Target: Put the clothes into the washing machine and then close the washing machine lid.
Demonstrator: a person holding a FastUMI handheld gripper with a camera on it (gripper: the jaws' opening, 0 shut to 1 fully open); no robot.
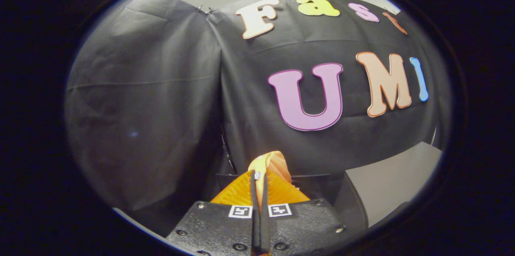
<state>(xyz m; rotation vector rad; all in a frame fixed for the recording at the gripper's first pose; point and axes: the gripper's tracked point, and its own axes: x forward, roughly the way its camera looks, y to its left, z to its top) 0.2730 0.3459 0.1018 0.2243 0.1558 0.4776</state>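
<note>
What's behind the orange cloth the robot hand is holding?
Behind the orange cloth, pinched between the gripper jaws, hangs the black booth wall, with a pale surface off to one side. The cloth covers whatever sits straight behind and below it.

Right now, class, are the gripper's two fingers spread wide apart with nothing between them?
No: the gripper has its fingers closed together, pinching the orange cloth that sticks up between and beyond them.

Textured black gripper (pixel 260 191) body, silver screws, square markers.
</note>
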